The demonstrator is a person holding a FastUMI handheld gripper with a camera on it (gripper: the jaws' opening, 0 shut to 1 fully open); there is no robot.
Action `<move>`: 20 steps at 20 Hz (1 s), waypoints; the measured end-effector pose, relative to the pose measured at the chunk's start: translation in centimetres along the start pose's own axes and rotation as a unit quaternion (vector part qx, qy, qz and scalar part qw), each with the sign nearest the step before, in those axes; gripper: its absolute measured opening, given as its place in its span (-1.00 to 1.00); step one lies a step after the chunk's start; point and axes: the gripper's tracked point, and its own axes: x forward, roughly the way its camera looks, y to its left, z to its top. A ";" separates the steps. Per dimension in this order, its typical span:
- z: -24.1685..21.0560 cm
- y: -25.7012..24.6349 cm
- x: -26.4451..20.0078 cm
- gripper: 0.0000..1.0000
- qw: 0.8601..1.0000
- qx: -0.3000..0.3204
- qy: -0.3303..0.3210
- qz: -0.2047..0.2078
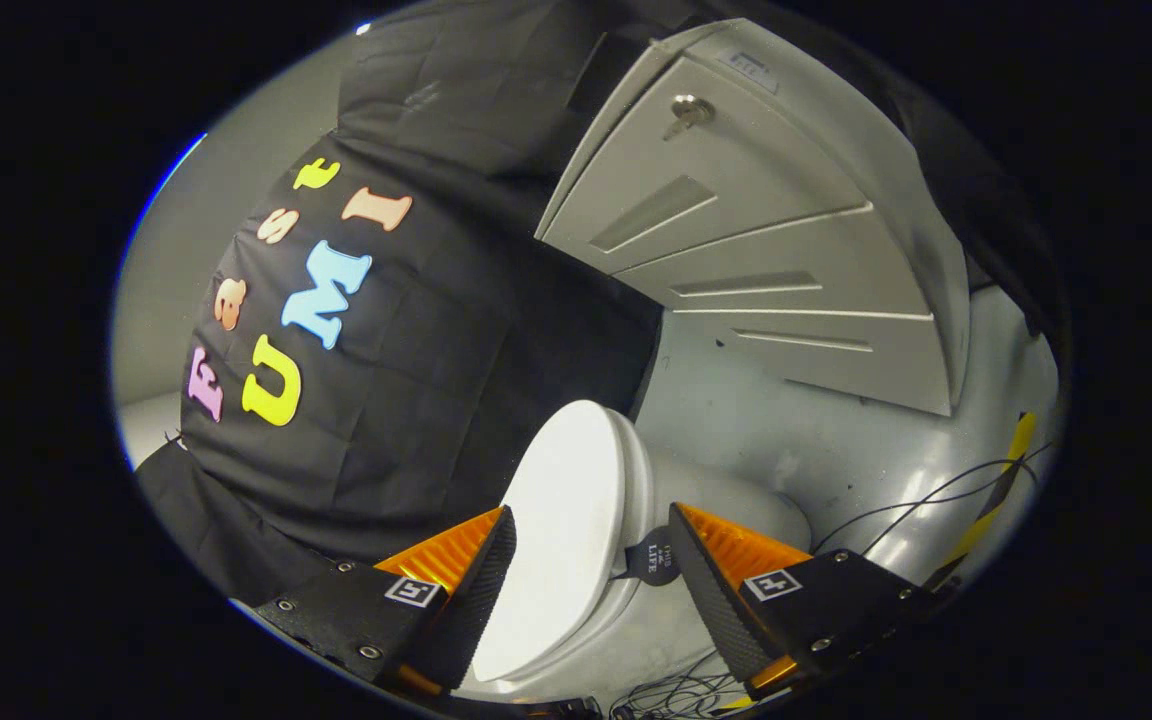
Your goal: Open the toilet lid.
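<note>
- While the gripper (pixel 591 570) stands with its fingers spread wide and nothing pressed between them, the toilet lid (pixel 561 530) sits in the gap, nearer the left finger (pixel 481 590); lid looks down on the seat, so opening not yet done
- Small dark tab (pixel 654 558) pokes out at the lid's side just by the right finger (pixel 711 590); likely the lift point, though its printing is too small to trust
- Judged best move: bring the fingers onto the tab or the lid's edge, close on that only, then swing the lid up around its hinge; seat should stay put; glossy plastic may slip
- Toilet bowl (pixel 746 510) beyond the right finger; grey floor (pixel 816 450) bare and smooth; loose black cables (pixel 936 500) trail near; snag risk
- Grey drawer cabinet (pixel 756 250) stands farther off; keyed lock (pixel 688 112) on one front; black cloth wall (pixel 436 400) behind the toilet
</note>
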 end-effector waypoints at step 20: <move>-5.2 -3.3 4.3 -0.46 0.988 0.139 0.071 -0.010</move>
